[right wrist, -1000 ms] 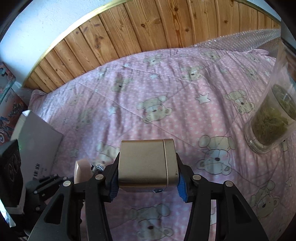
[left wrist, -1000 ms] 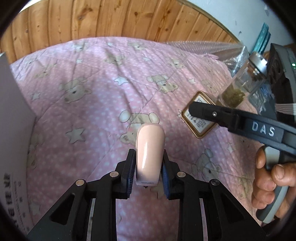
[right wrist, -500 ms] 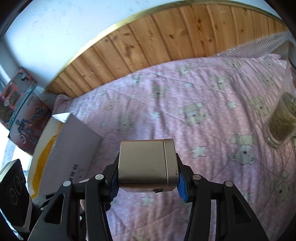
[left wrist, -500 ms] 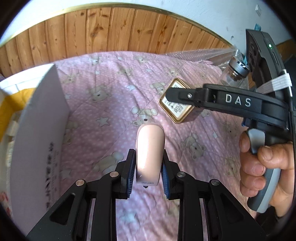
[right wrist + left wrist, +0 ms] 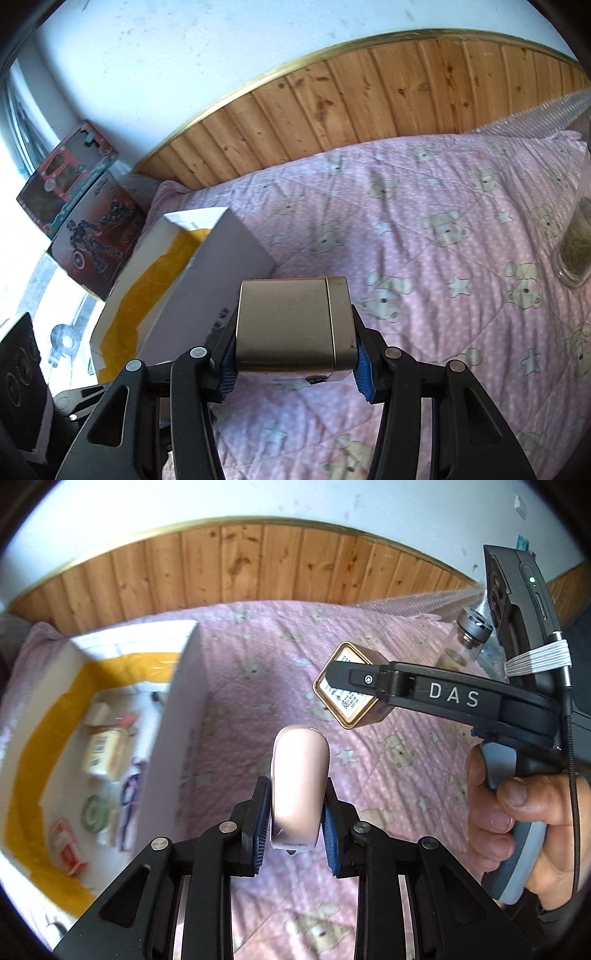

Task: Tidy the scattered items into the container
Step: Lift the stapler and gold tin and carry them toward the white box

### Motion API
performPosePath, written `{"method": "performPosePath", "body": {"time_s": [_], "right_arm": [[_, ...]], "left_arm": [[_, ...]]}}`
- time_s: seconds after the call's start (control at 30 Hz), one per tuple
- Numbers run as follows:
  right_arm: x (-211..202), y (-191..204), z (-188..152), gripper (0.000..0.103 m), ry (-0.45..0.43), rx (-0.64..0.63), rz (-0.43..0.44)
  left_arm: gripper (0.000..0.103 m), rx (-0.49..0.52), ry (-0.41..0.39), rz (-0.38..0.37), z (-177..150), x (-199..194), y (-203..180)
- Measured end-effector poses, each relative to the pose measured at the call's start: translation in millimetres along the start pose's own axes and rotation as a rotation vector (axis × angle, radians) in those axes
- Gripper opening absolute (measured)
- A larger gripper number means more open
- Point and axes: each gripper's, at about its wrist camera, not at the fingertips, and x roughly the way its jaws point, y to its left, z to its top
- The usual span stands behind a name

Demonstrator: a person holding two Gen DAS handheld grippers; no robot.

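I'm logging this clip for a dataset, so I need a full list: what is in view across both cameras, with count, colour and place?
pink device: 1, pale pink, upright between the left jaws
gold tin: 1, gold, clamped in the right jaws, above the quilt
box: 1, white with a yellow lining, on the quilt's left side, open
items in the box: several, mixed colours, blurred
glass jar: 1, clear with greenish contents, on the quilt at the right
quilt: 1, pink with bears and stars, covers the bed
wood panelling: 1, brown, behind the bed
toy boxes: 2, printed, stacked by the wall at the left
left gripper: 1, black, shut
right gripper: 1, black, shut
right hand: 1, on the handle
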Motion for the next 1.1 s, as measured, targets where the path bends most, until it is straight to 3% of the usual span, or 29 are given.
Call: {"method": "performPosePath", "body": {"time_s": [0.43,0.63,0.87,1.1], "right_arm": [[-28,53,-8,0.051,-0.06,-0.114,0.065],[-47,65,-8,0.052,-0.102,-0.121,0.093],[-54,85,-17,0.052,-0.105,-0.192,0.119],[-56,109,-20,0.051,-0.117,-0.257,0.146]], "left_arm": [[0.026,-0.024,-0.051,0.142,-10,-71,9],[0.026,-0.06,-0.046,0.103,-4,-92,17],[0.026,-0.124,-0.036,0.088,4,-104,61],[0.026,-0.209,-0.045,0.126,6,-101,123]]}}
